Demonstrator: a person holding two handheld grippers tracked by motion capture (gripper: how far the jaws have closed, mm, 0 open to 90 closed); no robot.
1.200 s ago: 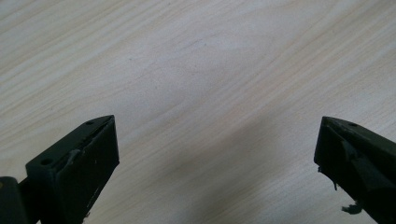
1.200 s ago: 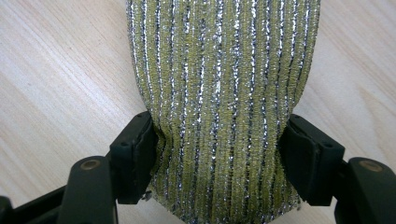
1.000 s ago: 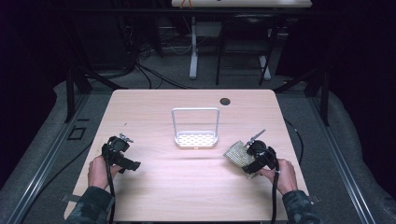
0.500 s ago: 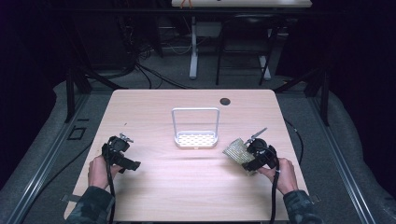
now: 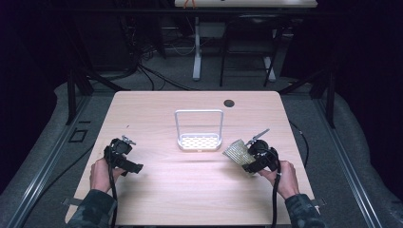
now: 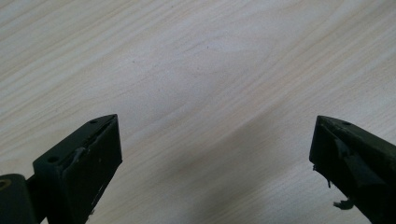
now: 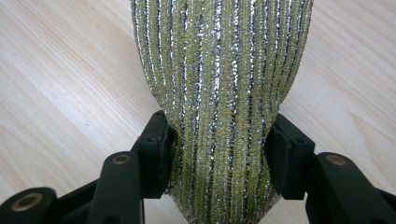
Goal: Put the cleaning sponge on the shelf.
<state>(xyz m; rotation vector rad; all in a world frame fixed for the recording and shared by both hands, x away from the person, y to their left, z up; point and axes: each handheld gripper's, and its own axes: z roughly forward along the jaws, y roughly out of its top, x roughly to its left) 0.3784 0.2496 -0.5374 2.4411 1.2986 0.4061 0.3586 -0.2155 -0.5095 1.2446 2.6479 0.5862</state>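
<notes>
A scouring sponge [image 7: 219, 70] with yellow and silver stripes is pinched between the jaws of my right gripper [image 7: 219, 149], and its sides bulge inward where the pads press. These jaws have just been closing on it. In the high view the sponge [image 5: 236, 151] sticks out to the left of the right gripper [image 5: 244, 158], low over the table's right part. My left gripper [image 5: 134, 166] hovers over the left part of the table. Its jaws stand wide apart with only bare wood between them [image 6: 217, 140].
A white wire rack [image 5: 198, 112] with a perforated base stands at the table's middle, just left of the sponge. The light wooden table [image 5: 190, 194] has a dark round hole [image 5: 229, 103] near its far edge. Black cables trail from both grippers.
The sponge has gone from lying flatter by the right gripper to being squeezed and slightly raised in it. The left hand has stayed where it was.
</notes>
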